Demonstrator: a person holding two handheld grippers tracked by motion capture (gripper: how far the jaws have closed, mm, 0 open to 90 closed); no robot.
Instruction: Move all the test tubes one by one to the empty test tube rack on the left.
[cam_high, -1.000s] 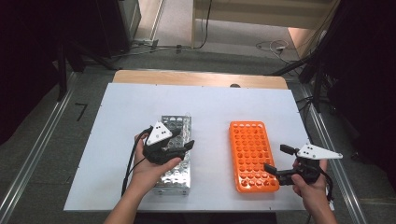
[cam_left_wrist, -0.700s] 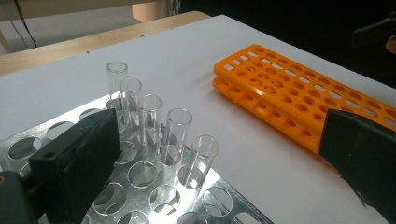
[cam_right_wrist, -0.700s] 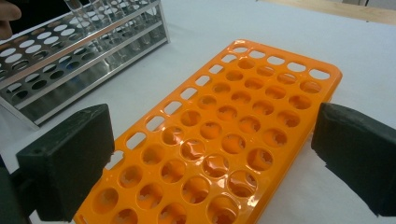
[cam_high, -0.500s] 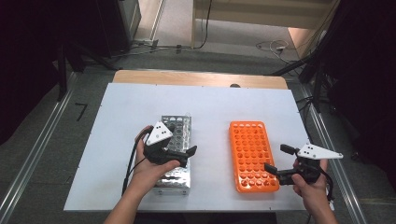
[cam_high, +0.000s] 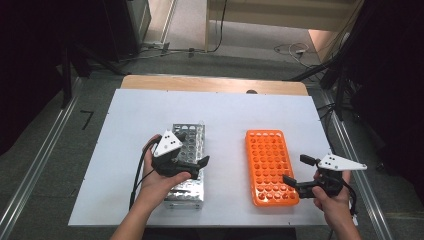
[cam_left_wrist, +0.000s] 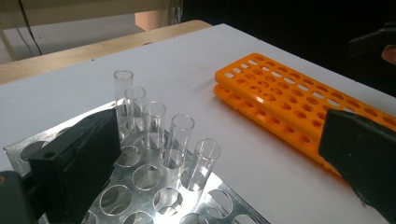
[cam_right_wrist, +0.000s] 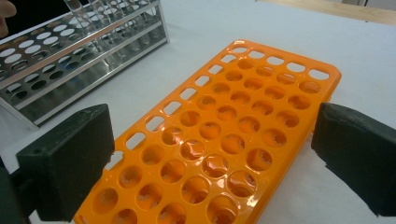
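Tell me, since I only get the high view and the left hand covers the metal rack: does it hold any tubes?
Observer: Yes, five clear tubes stand in a row in the metal rack.
Operator: Is the left claw gripping one?
Observer: No, the left claw is open, its jaws spread wide around the row.
Operator: Anything in the orange rack?
Observer: No, the orange rack has empty holes wherever I can see them, ahead of the open right claw.
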